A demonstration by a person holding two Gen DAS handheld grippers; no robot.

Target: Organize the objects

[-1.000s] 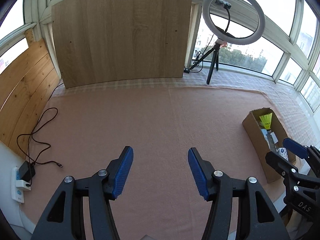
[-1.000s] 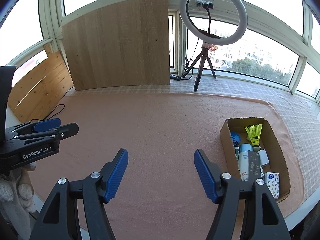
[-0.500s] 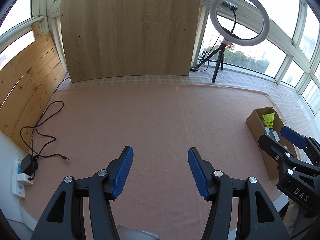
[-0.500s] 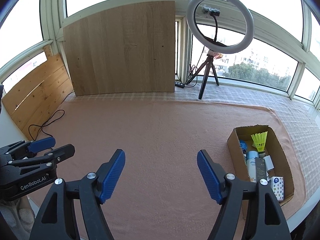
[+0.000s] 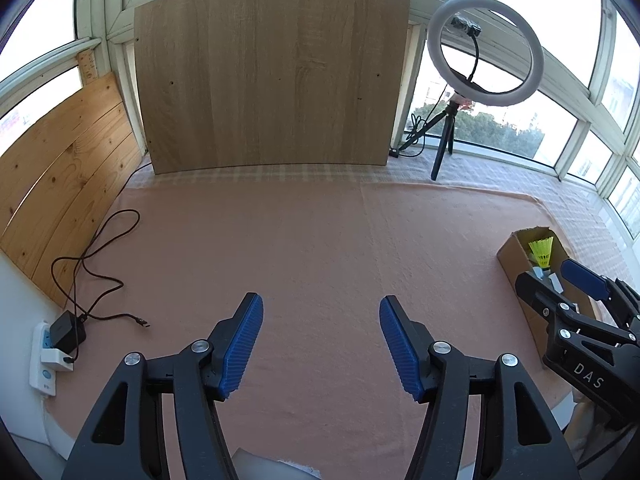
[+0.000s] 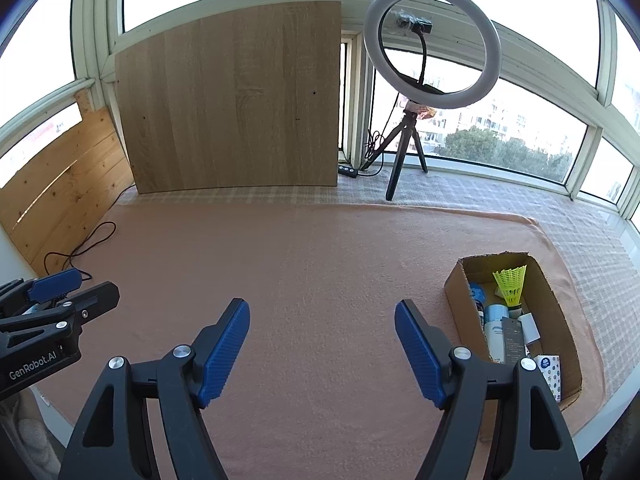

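A cardboard box point(image 6: 554, 300) sits at the right on the pink cloth point(image 6: 320, 264). It holds a yellow shuttlecock point(image 6: 510, 284), a white tube point(image 6: 495, 334), a dark packet point(image 6: 514, 340), a patterned white box point(image 6: 550, 370) and other small items. The box also shows in the left wrist view point(image 5: 516, 256), partly behind the right gripper. My left gripper point(image 5: 320, 346) is open and empty above the cloth's front. My right gripper point(image 6: 322, 354) is open and empty, left of the box. Each gripper shows at the edge of the other's view.
A wooden board point(image 5: 268, 76) leans at the back. A ring light on a tripod point(image 6: 432, 48) stands at the back right. Wooden planks point(image 5: 60, 168) line the left side. A black cable point(image 5: 96, 264) runs to a charger in a power strip point(image 5: 50, 356) at the left edge.
Both grippers have pulled back and risen, so more of the cloth and back wall shows. Both stay open and empty. The box's contents have not moved.
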